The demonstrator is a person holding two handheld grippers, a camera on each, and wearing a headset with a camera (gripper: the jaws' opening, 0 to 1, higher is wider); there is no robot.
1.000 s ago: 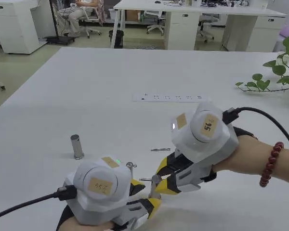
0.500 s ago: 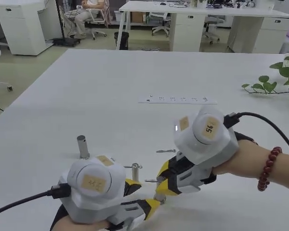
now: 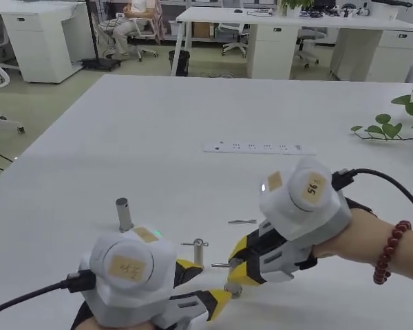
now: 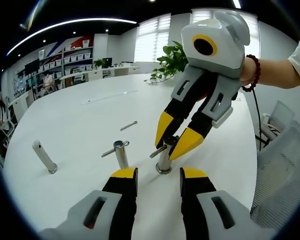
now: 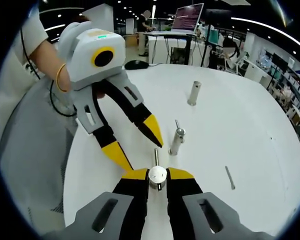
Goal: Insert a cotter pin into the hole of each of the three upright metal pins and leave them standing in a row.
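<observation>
Unmoved, right gripper point(image 3: 230, 269) pinches a cotter pin point(image 3: 220, 264) atop the near metal pin point(image 3: 233, 289); left gripper point(image 4: 158, 173) gapes empty astride its base. Three pins, three cotter pins: one through the 10 o'clock pin point(image 3: 198, 251), a loose cotter pin point(image 3: 242, 221) at 12.

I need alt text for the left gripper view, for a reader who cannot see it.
The right gripper pinches a cotter pin at the top of the near pin, with the open left gripper just before it. On the white table the middle pin carries one, the far pin is bare, and a spare cotter pin lies beyond.
</observation>
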